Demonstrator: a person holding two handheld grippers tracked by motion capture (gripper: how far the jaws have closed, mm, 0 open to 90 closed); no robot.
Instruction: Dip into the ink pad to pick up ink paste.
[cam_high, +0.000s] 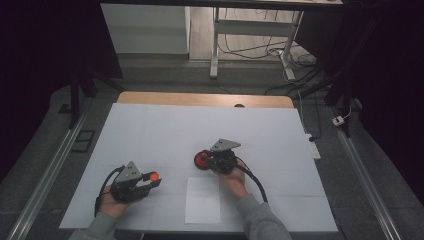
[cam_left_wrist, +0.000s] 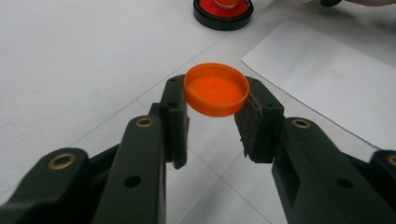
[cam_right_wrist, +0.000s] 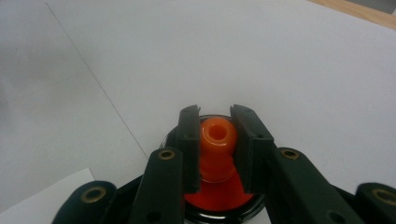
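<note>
My left hand-held gripper pinches the orange cap; its bottle (squeezed by my right hand-held gripper) sits ahead, to the right.

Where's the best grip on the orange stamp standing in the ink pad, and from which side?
Take the orange stamp by its narrow neck, coming from above with one jaw on each side. It stands upright in the round ink pad, whose low rim probably blocks a lower grip. The right gripper already grips it this way.
</note>
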